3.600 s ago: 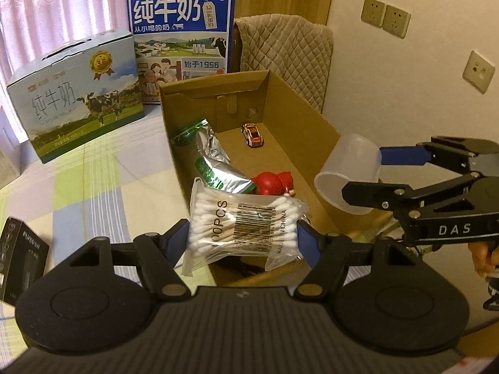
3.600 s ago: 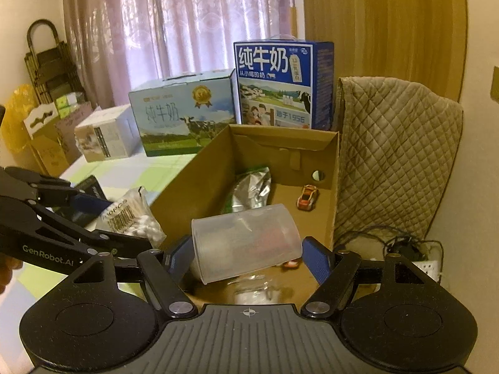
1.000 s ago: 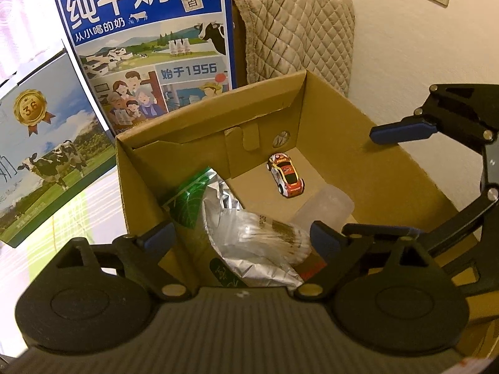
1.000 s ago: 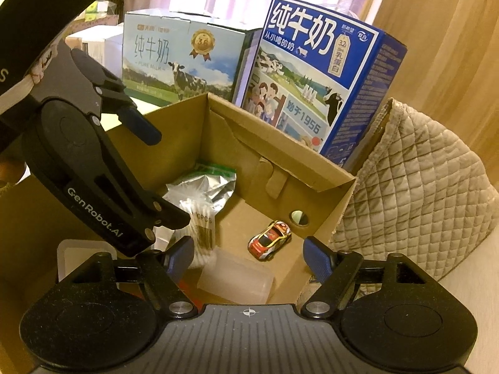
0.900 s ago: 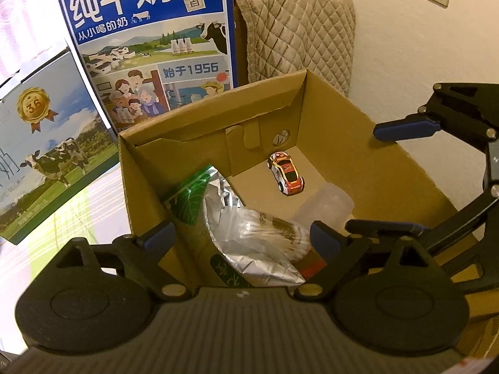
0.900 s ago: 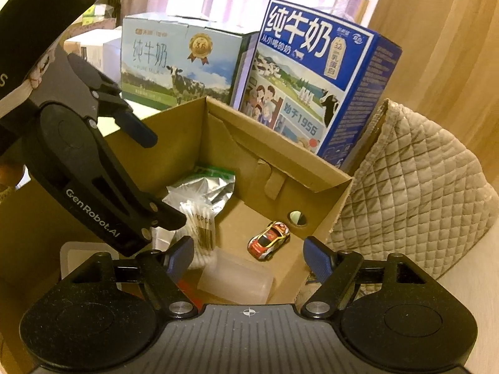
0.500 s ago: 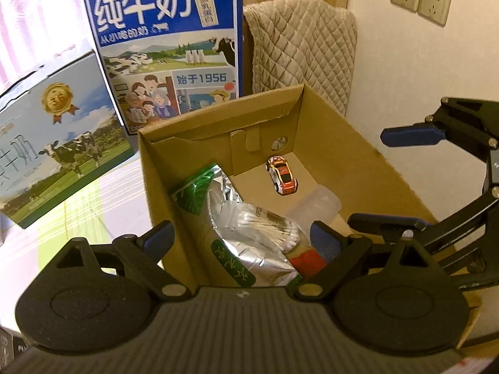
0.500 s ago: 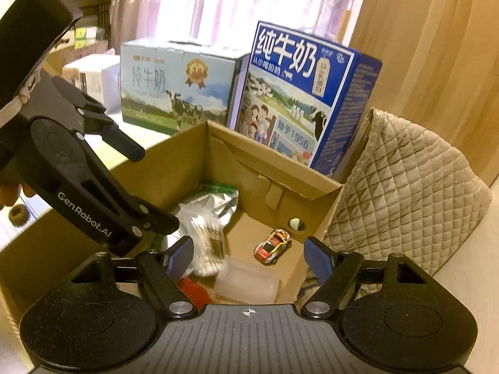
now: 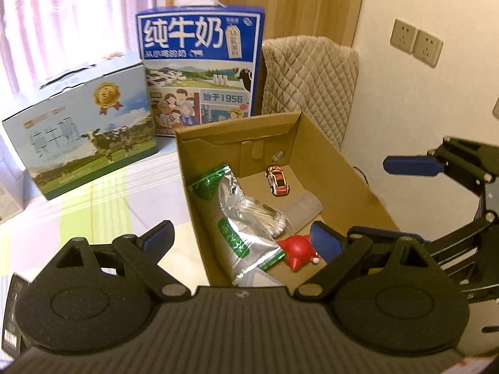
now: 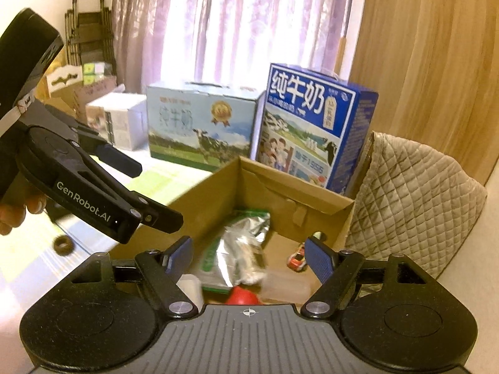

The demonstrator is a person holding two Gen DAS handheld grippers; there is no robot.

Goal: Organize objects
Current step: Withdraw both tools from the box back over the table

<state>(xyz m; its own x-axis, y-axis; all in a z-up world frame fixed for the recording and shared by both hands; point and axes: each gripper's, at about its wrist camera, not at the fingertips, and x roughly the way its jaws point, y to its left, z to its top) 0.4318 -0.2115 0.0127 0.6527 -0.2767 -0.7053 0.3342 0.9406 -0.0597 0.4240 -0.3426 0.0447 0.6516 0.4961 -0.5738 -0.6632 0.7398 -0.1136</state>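
Both tools hang above an open cardboard box [image 9: 336, 155] that stands on a surface [image 9: 93, 212] covered in a pale checked cloth. The left tool [image 9: 241, 238] is released, its blue-padded fingers [image 9: 159, 238] spread wide with nothing between them; it sits over the near left corner of the box. The right tool [image 10: 249, 257] is likewise released and empty, fingers apart, looking down into the box from the near side.

Inside the box, a silver foil pouch [image 9: 240, 233] with green print leans against the left wall. A bag of cotton swabs [image 9: 265, 216] lies on top of the pouch. Just right of it a clear plastic cup [image 9: 304, 208] lies on its side on the box floor. A small toy car [image 9: 278, 182] (red, white and yellow) sits toward the far end, apart from the cup. A red toy [image 9: 296, 249] lies at the near end, touching the pouch's lower edge.

Behind the box stands a blue milk carton [image 9: 199, 71], upright, and left of it a light-blue milk case [image 9: 84, 127] with a cow picture. A quilted beige cover [image 9: 308, 84] drapes over something at the wall to the right. In the right wrist view a small dark ring [image 10: 63, 244] lies on the surface left of the box, and a person's fingertips [image 10: 21, 210] show behind the left tool's handle.
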